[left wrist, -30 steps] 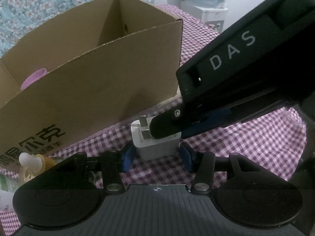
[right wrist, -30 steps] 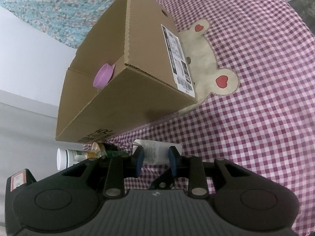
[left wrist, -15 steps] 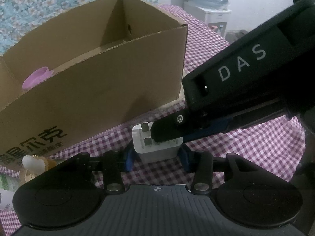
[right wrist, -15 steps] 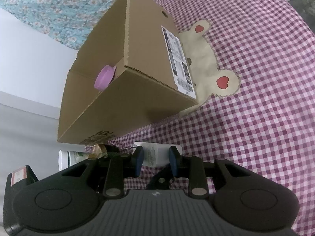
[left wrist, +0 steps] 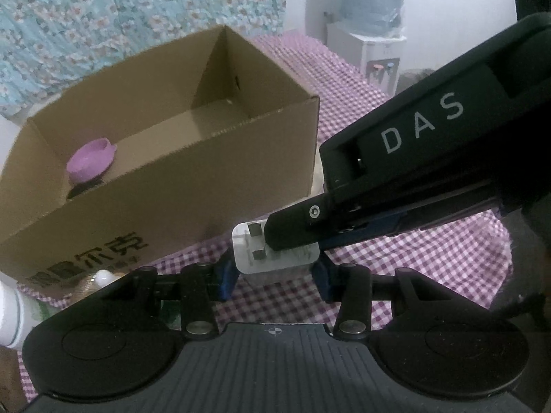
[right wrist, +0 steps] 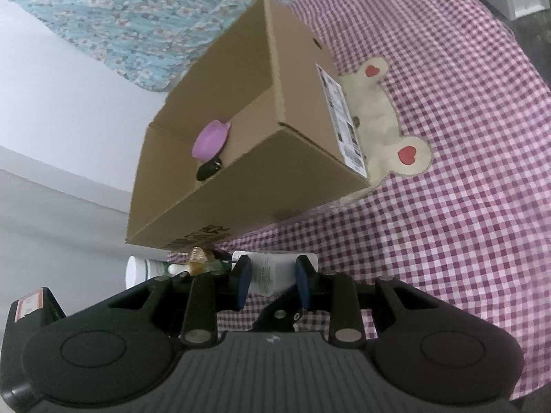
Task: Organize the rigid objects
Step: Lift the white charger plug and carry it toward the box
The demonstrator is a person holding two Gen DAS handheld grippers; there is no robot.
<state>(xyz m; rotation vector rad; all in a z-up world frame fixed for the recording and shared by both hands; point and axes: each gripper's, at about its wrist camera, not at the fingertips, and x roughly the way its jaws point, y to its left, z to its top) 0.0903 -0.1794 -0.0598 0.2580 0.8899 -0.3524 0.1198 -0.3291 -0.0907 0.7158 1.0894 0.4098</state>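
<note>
A white charger plug (left wrist: 275, 261) with its metal prongs showing hangs just above the purple checked cloth (left wrist: 413, 258), in front of the open cardboard box (left wrist: 172, 189). My left gripper (left wrist: 275, 275) is shut on the plug, blue pads against its two sides. The right gripper's finger (left wrist: 296, 227) comes in from the right and lies over the plug's top. In the right wrist view my right gripper (right wrist: 272, 275) is shut on the same plug (right wrist: 272, 272). Inside the box (right wrist: 275, 189) lie a purple cup (right wrist: 210, 139) and a black object (right wrist: 208, 170).
A white bottle (right wrist: 136, 272) and a small amber bottle (right wrist: 199, 261) lie by the box's near left corner. A beige bear patch (right wrist: 396, 127) is sewn on the cloth right of the box. A water dispenser (left wrist: 375, 51) stands beyond the table.
Both grippers have risen together with the plug between them, so more of the box's inside shows. The left pads have closed in against the plug's sides.
</note>
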